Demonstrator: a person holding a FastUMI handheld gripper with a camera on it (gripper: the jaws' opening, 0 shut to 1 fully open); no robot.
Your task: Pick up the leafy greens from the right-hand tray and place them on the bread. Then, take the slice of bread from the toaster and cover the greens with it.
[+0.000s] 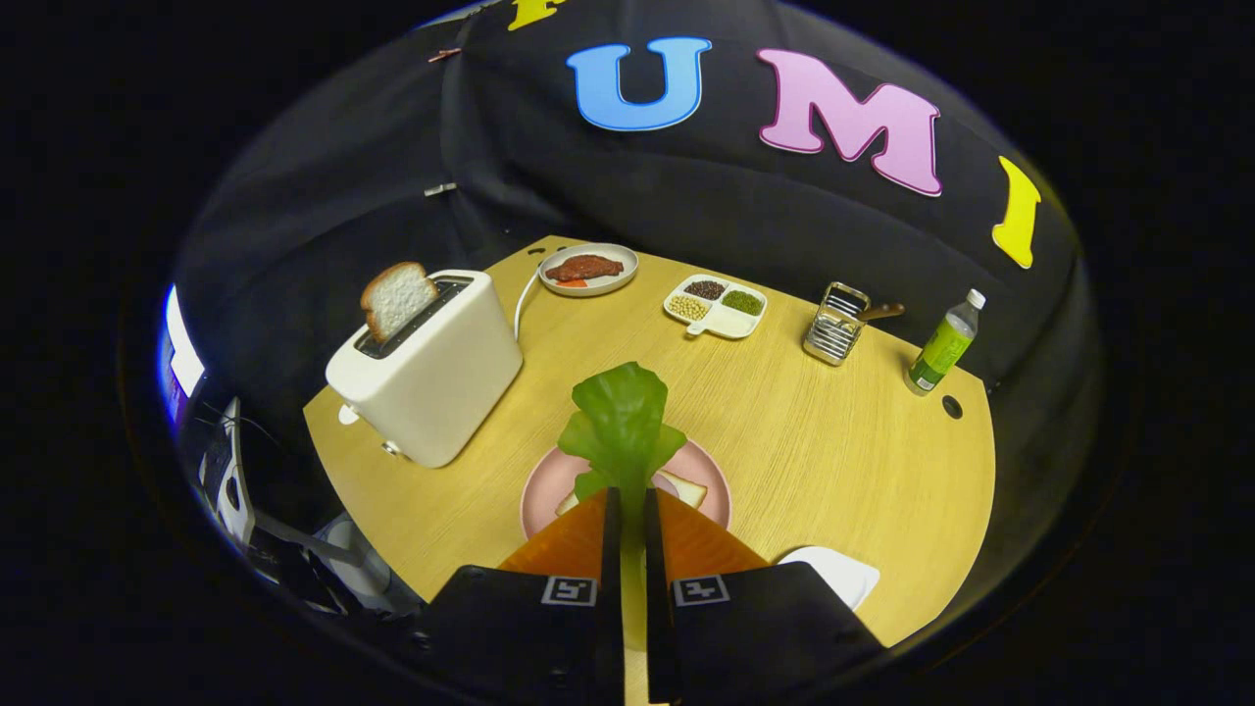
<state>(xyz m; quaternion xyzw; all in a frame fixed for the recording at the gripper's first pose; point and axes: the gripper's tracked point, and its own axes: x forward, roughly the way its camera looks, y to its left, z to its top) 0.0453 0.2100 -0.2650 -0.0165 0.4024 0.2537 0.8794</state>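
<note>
My gripper (628, 510) is shut on the leafy greens (622, 420), whose stem runs down between the two orange fingers (574, 544). The green leaf sticks up ahead of the fingertips. It hangs above a pink plate (545, 485) that holds a slice of bread (686, 487), mostly hidden by the leaf and fingers. A white toaster (431, 368) stands to the left of the plate with a second slice of bread (396, 297) poking out of its slot. A white tray (833, 572) lies to the right of the fingers, partly hidden by the gripper body.
Far across the wooden table (833, 441) are a plate with a piece of meat (586, 269), a divided dish of beans (716, 304), a metal rack (835, 324) and a green bottle (943, 345). The toaster's cord (523, 299) runs toward the meat plate.
</note>
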